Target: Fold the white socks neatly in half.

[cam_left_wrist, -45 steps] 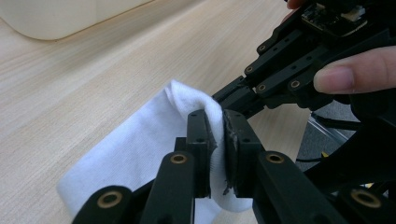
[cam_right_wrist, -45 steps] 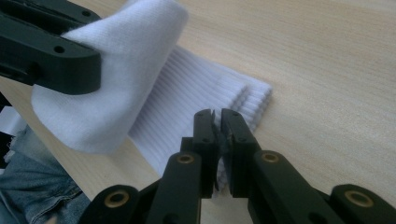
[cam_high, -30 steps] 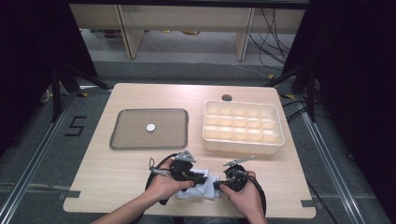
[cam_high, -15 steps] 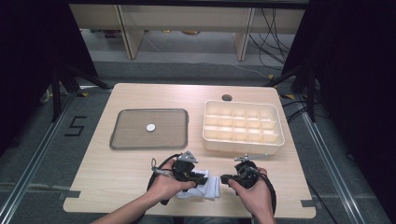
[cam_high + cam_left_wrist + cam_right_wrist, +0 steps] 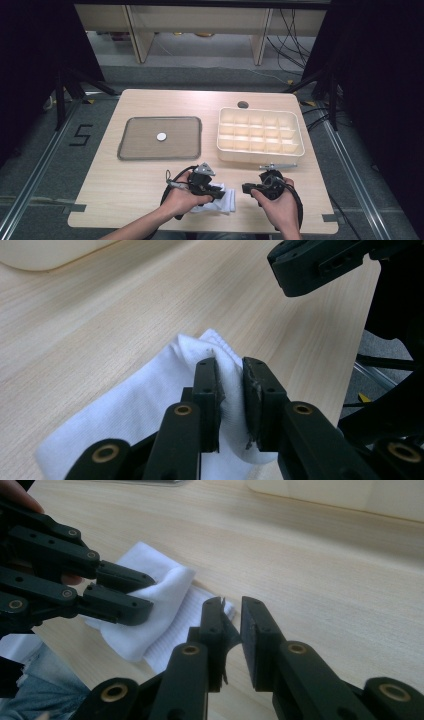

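Note:
A white sock lies folded on the wooden table near its front edge. My left gripper lies low over the sock, and a raised fold of fabric fills the gap between its pads. Those jaws have just been opening, but the fold still stands pinched up, as the right gripper view shows. My right gripper hovers just right of the sock, pointing at it. Its jaws have also just been opening and stand slightly apart with nothing between them. The sock's ribbed cuff lies beyond them.
A flat grey tray with a small white disc sits at the left middle. A cream box with several compartments stands at the right. A round hole pierces the table behind it. The front edge is right below both hands.
My right gripper has drawn back to the right and risen a little, leaving the sock. The left gripper has stayed over the sock.

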A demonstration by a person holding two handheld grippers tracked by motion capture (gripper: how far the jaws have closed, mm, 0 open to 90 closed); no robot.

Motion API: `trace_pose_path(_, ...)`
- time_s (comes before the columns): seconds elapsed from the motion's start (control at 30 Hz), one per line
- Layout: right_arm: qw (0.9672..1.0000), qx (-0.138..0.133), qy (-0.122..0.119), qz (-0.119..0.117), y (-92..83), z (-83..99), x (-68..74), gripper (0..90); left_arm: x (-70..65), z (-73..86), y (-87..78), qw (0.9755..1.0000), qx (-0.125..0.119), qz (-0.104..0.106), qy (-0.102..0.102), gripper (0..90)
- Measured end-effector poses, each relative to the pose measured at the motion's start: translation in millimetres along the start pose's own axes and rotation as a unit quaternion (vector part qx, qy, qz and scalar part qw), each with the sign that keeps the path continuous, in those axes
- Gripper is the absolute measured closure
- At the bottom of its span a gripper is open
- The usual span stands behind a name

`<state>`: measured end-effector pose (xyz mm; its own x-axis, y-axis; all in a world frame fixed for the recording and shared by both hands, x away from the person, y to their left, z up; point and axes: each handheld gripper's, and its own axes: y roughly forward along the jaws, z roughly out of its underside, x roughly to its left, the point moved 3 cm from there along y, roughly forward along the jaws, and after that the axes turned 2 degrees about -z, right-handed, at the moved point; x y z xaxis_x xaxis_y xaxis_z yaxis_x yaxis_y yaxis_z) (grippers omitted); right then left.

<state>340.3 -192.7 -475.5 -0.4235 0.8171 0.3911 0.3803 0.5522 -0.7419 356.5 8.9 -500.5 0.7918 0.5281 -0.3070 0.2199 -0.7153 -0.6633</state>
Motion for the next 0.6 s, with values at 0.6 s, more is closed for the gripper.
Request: trace_pose_path(0.6,0.9996,-0.025,-0.011,0.003,-14.2,-3.9,-0.9,78.0,-7.1,-4.4,9.0,0.9996,-0.004,0.011,0.024,62.6)
